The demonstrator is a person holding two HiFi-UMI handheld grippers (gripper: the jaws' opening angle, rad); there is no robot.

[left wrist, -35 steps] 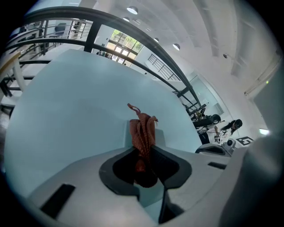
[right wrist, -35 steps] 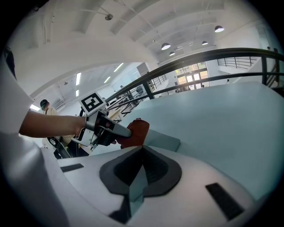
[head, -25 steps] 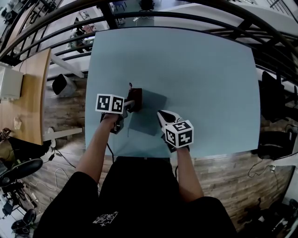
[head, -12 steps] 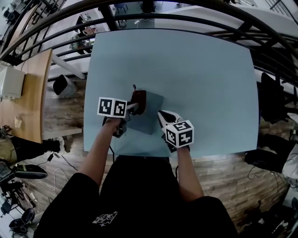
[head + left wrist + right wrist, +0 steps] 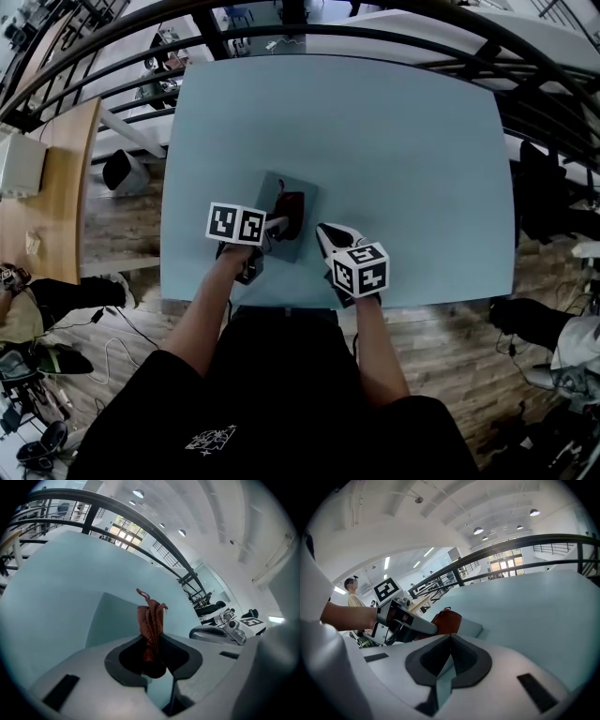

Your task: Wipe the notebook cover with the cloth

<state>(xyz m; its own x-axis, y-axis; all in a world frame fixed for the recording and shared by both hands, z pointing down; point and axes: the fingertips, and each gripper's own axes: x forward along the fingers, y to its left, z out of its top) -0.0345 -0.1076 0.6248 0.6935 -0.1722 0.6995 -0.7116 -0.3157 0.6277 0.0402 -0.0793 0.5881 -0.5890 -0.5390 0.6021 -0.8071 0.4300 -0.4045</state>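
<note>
A thin grey-blue notebook (image 5: 270, 193) lies flat on the pale blue table (image 5: 394, 141), near its front edge. My left gripper (image 5: 281, 223) is over the cover and shut on a reddish-brown cloth (image 5: 292, 206), which rests on the notebook. In the left gripper view the cloth (image 5: 151, 616) sticks out bunched between the jaws (image 5: 152, 641), with the notebook (image 5: 110, 616) behind it. My right gripper (image 5: 322, 228) is shut and holds nothing; its tip sits by the notebook's right edge. The right gripper view shows its closed jaws (image 5: 450, 638), the cloth (image 5: 447, 620) and the notebook (image 5: 472, 629).
A black curved railing (image 5: 375, 37) runs round the far side of the table. A wooden desk (image 5: 56, 187) stands to the left, with wood floor and cables below. A person (image 5: 352, 592) stands in the distance.
My left gripper has drawn the cloth to the right and nearer across the cover, towards the right gripper. The notebook looks turned somewhat. The right gripper has stayed put.
</note>
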